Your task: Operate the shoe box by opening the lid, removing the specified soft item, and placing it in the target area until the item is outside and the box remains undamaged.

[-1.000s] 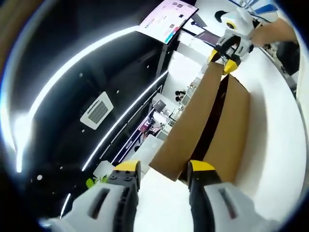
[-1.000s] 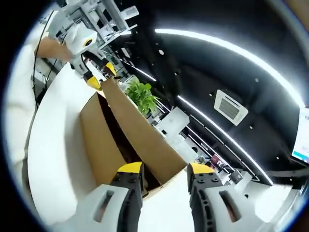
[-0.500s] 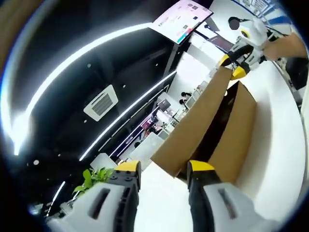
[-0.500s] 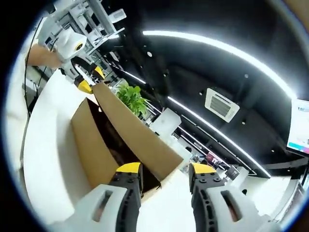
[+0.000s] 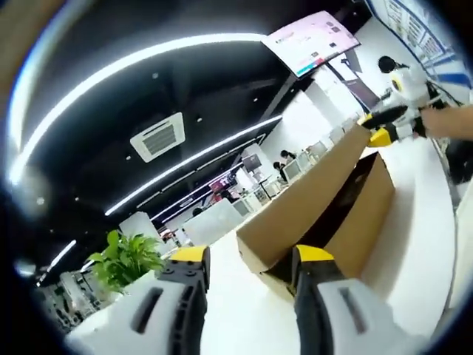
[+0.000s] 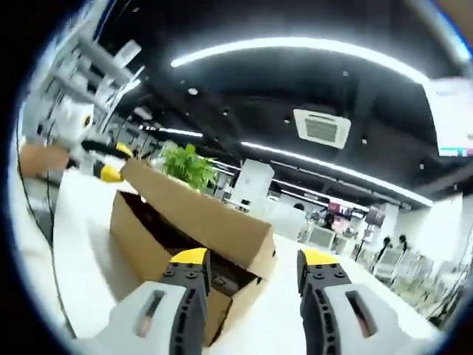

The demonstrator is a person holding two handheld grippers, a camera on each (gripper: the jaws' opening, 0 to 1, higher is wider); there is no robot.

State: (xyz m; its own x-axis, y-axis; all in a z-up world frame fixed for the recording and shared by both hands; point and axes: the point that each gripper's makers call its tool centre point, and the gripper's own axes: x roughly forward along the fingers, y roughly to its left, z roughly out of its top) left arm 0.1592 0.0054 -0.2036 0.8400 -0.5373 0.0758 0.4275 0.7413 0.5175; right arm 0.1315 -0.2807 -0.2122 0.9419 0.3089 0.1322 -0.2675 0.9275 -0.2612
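Observation:
A brown cardboard shoe box (image 5: 360, 222) stands on a white table (image 5: 414, 244) with its lid (image 5: 307, 196) swung up on edge. My left gripper (image 5: 251, 259) stands open at the near end of the lid, whose corner lies between the yellow tips. In the right gripper view the same box (image 6: 144, 233) and raised lid (image 6: 199, 214) run away from my open right gripper (image 6: 255, 259). Each gripper shows at the far end of the lid in the other's view: the right gripper (image 5: 386, 132) and the left gripper (image 6: 111, 164). The dark inside of the box hides its contents.
A person's hand (image 5: 452, 120) holds the far gripper. A green potted plant (image 6: 188, 164) stands behind the box, and a wall screen (image 5: 310, 33) hangs above. White table surface (image 6: 81, 259) stretches beside the box. Desks and shelving fill the background.
Both views have rolled so the box now looks more level. The lid stays raised between the two grippers. The gaps between both pairs of jaws look unchanged.

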